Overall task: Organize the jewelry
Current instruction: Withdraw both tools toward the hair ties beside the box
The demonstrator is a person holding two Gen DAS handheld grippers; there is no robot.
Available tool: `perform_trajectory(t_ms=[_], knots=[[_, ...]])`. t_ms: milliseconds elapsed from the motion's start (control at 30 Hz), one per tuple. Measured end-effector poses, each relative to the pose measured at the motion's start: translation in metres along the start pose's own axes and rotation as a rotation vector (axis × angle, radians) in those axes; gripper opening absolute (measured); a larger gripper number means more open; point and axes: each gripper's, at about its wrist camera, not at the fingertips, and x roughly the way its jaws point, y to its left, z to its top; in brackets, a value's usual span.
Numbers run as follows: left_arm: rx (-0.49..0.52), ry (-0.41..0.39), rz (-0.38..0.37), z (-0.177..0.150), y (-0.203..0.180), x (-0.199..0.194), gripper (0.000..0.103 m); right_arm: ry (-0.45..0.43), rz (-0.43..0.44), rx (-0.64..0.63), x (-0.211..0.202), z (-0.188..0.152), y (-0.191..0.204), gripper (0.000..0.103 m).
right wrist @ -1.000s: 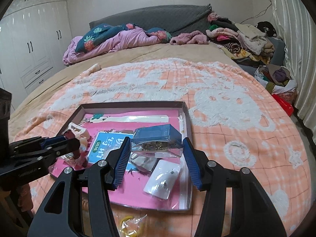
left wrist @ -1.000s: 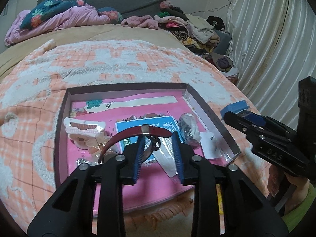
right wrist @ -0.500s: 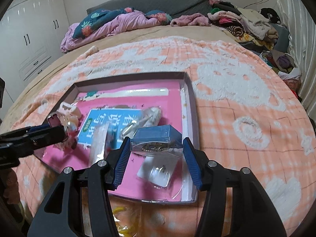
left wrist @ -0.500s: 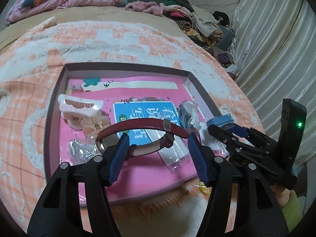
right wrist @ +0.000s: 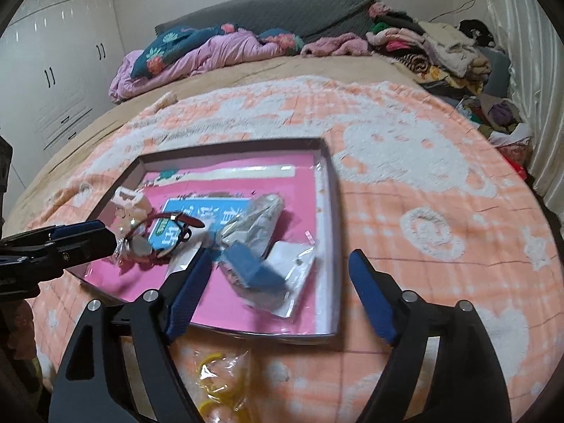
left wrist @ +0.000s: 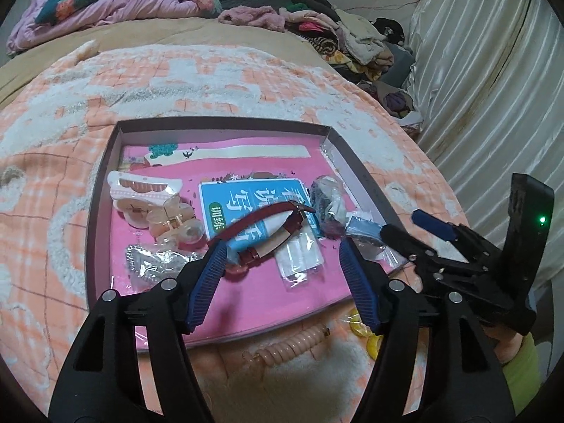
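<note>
A shallow brown box [left wrist: 225, 120] with a pink floor lies on the bed. A dark red strap watch [left wrist: 262, 219] rests inside it on a blue booklet [left wrist: 243, 200], its near end by my left gripper's [left wrist: 282, 276] left fingertip. The left jaws are opening and no pad presses on the watch. In the right wrist view a small blue box [right wrist: 252, 268] lies tilted and blurred on plastic bags in the brown box [right wrist: 229, 145]. My right gripper [right wrist: 280, 294] hangs over it, jaws opening, pads off the blue box. The watch [right wrist: 165, 227] lies beside the left gripper [right wrist: 75, 238].
Cream hair claws [left wrist: 142, 190], a bagged silver piece [left wrist: 151, 261] and clear bags [left wrist: 299, 252] fill the box. A peach coil hair tie [left wrist: 294, 343] and bagged yellow rings [right wrist: 215, 382] lie outside its near edge. Clothes are piled at the back right, curtains hang on the right.
Both grippers have spread their jaws. The watch dropped from the left one onto the booklet, and the blue box fell from the right one into the brown box.
</note>
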Motion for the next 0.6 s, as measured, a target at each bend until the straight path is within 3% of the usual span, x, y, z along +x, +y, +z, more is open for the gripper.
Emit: perform_trajectory(t_ms=[167,400,467,600], knots=[[0.004,-0.019,0.008,0.002,-0.001,-0.007,0.063,-0.046,-0.008,0.038,-0.019,0.003,-0.011,0.088],[0.006,-0.045,0.023,0.005,-0.001,-0.018,0.065,-0.103,-0.009,0.068,-0.042,0.007,-0.020,0.089],[0.004,-0.055,0.030,0.005,-0.002,-0.023,0.081,-0.118,-0.010,0.069,-0.050,0.006,-0.020,0.089],[0.013,-0.085,0.050,0.005,-0.003,-0.034,0.085,-0.146,-0.006,0.061,-0.064,0.005,-0.016,0.089]])
